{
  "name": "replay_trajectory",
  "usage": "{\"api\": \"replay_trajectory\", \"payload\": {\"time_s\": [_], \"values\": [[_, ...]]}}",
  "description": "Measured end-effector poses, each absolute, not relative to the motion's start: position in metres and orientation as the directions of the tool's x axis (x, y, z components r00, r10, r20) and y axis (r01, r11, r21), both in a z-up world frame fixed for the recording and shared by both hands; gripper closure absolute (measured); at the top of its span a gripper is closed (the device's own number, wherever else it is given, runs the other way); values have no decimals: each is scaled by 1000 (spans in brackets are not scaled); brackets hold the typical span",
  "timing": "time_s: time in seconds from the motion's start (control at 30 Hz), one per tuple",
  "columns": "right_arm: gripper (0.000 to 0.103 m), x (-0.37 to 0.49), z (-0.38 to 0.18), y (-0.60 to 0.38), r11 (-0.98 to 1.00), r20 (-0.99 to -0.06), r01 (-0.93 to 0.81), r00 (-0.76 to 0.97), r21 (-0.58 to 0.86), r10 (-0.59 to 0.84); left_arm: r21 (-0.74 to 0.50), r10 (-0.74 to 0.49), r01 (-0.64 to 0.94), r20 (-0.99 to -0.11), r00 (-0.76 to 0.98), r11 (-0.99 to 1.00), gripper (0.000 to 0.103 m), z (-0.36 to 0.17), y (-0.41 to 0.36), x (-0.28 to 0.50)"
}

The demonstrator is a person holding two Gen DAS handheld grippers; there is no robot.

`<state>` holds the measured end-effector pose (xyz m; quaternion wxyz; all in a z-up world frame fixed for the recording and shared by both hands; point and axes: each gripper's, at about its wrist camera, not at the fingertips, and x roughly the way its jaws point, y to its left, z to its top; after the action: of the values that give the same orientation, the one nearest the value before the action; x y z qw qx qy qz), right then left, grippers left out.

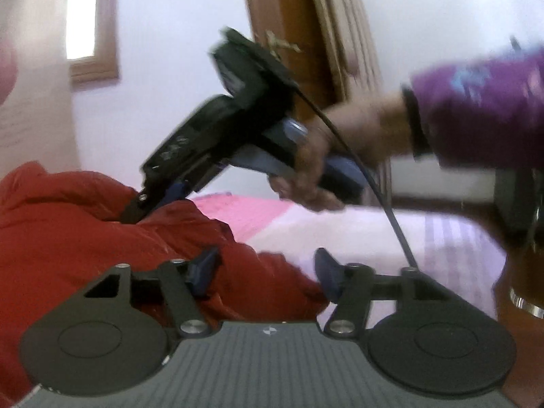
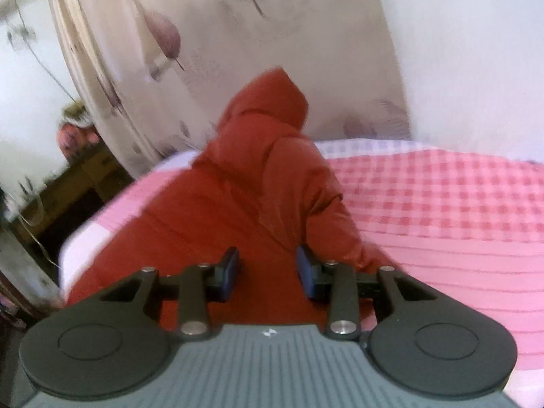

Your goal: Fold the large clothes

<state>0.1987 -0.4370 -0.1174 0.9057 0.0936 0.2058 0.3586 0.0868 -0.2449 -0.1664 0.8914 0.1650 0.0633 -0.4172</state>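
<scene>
Your left gripper [image 1: 265, 272] stands partly open, its blue pads [image 1: 204, 268] apart with a fold of the red hooded jacket [image 1: 85, 238] lying between them; the pads do not look pressed on the cloth. Your right gripper [image 2: 267, 272] is narrower, jaws only a little apart, with the jacket's red fabric filling the gap between the pads [image 2: 231, 268]. The blur hides whether those pads pinch the cloth or only stand beside it, so its hold cannot be told.

From the left wrist view, you see that right gripper [image 1: 136, 209] from the side, its tip down in the red folds, your right hand [image 1: 316, 170] around the blue handle and a purple sleeve [image 1: 476, 108] behind it. A black cable [image 1: 374, 187] trails down from the tool.

The jacket [image 2: 244, 187] lies bunched on the bed, hood [image 2: 268, 98] raised toward the far end, on a pink checked bedspread [image 2: 442, 204]. Beyond it hangs a pale curtain [image 2: 204, 51] with a leaf print. In the left view, a wooden door frame [image 1: 278, 34] and a small window [image 1: 88, 17] stand against the white wall.
</scene>
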Motion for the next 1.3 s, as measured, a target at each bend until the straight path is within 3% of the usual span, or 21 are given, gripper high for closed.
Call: {"api": "replay_trajectory", "payload": {"time_s": [0.37, 0.43, 0.53, 0.7, 0.8, 0.93, 1.1, 1.3], "values": [[68, 218, -147, -425, 737, -295, -558, 682, 383, 669, 82, -717, 769, -310, 624, 634, 39, -163, -242, 121], [65, 212, -129, -426, 761, -328, -542, 690, 357, 645, 49, -715, 765, -319, 622, 643, 39, -162, -242, 125], [50, 189, -92, -424, 767, -304, -592, 705, 247, 641, 24, -715, 759, -321, 622, 650, 39, -161, -239, 130], [51, 166, -31, -390, 701, -202, -703, 674, 117, 710, 19, -714, 758, -321, 622, 652, 37, -158, -242, 134], [52, 179, -15, -341, 698, -265, -715, 681, -39, 683, 21, -710, 754, -320, 627, 657, 36, -161, -240, 130], [54, 233, -35, -297, 734, -439, -659, 716, -167, 543, 18, -705, 748, -321, 632, 663, 36, -168, -241, 129], [54, 282, -55, -299, 762, -525, -646, 666, -50, 530, 14, -705, 745, -312, 637, 667, 35, -169, -239, 125], [53, 309, -76, -304, 735, -490, -672, 611, 96, 622, 25, -696, 735, -300, 652, 678, 35, -171, -239, 121]]}}
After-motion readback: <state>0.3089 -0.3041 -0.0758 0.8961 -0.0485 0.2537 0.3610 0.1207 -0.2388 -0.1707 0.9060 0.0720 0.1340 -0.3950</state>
